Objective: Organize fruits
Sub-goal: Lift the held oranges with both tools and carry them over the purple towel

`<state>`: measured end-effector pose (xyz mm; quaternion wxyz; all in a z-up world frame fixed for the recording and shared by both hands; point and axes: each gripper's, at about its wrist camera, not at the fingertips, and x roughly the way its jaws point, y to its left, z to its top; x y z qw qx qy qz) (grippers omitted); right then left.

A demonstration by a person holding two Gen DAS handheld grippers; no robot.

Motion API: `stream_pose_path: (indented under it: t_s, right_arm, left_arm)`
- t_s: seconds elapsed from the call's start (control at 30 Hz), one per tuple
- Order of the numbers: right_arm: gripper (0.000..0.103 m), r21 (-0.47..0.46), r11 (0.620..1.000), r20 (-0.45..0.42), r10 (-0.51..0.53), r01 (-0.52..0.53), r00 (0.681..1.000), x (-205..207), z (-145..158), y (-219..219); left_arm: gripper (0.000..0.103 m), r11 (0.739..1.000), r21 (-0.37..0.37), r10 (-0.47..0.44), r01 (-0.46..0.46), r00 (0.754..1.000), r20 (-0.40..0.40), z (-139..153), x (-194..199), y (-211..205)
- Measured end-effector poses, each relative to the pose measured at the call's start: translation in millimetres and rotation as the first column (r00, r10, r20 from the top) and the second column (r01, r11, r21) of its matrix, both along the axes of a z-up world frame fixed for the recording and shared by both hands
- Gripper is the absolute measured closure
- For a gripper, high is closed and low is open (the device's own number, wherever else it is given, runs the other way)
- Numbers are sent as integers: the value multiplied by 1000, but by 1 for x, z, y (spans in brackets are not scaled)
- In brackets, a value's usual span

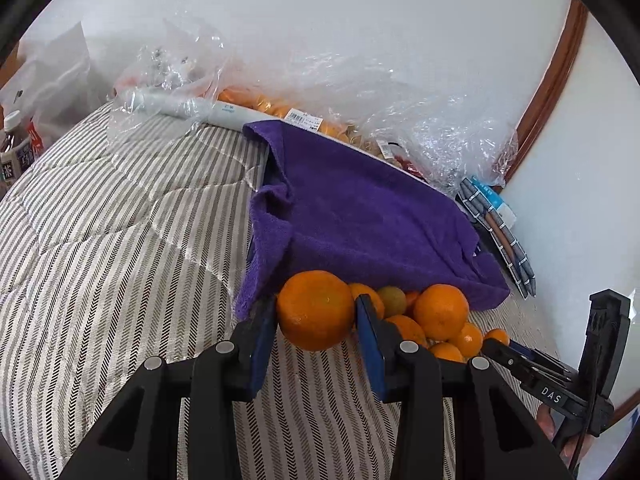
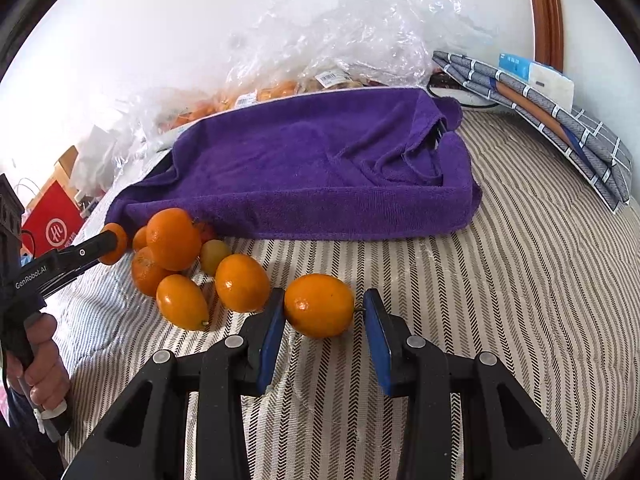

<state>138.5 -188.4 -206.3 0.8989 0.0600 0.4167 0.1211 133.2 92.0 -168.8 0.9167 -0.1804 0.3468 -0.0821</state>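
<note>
A pile of small oranges (image 2: 176, 256) lies on the striped bedcover in front of a tray draped with a purple towel (image 2: 320, 168). My left gripper (image 1: 316, 312) is shut on one orange (image 1: 316, 310) and holds it just above the cover; it also shows in the right wrist view (image 2: 112, 244). My right gripper (image 2: 324, 312) straddles a single orange (image 2: 320, 310) lying on the cover. Its left pad touches the fruit and the right pad stands a little apart. The pile also shows in the left wrist view (image 1: 436, 320), with the right gripper (image 1: 496, 344) beside it.
Clear plastic bags with more oranges (image 1: 272, 108) lie behind the towel against the wall. Folded grey checked cloths (image 2: 560, 120) lie at the right. A drink bottle (image 1: 14, 152) and a red bag (image 2: 52, 224) stand at the left. A wooden frame (image 2: 546, 12) runs up the wall.
</note>
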Motion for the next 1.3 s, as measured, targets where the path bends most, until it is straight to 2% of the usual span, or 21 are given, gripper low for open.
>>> stream_pose_path:
  t_s: [0.1, 0.23, 0.43, 0.57, 0.77, 0.87, 1.1, 1.3]
  right_arm:
    - [64, 6, 1000, 7, -22, 22, 1000, -2, 1, -3]
    - [64, 31, 999, -15, -28, 28, 1000, 1, -2, -7]
    - [64, 40, 999, 25, -37, 36, 999, -8, 3, -9]
    - [64, 29, 999, -4, -34, 34, 999, -8, 1, -8]
    - [64, 47, 997, 24, -68, 67, 997, -19, 16, -9]
    - [64, 10, 997, 47, -76, 76, 996, -23, 34, -6]
    - [64, 0, 995, 110, -96, 96, 989, -19, 74, -5]
    - [64, 11, 995, 153, -97, 97, 983, 10, 98, -1]
  left_arm:
    - [65, 999, 39, 23, -24, 999, 29, 4, -4, -2]
    - [65, 1000, 25, 16, -17, 999, 33, 6, -4, -2]
    - [65, 1000, 1, 12, -12, 999, 47, 8, -7, 0]
    - [65, 1000, -12, 18, -18, 999, 48, 8, -7, 0]
    - [65, 1000, 0, 30, -30, 997, 77, 12, -13, 0]
    - [65, 998, 30, 45, -48, 996, 79, 18, -14, -3]
    - [65, 998, 19, 54, -56, 993, 109, 57, -8, 1]
    - [65, 996, 22, 82, -86, 984, 160, 91, 14, -3]
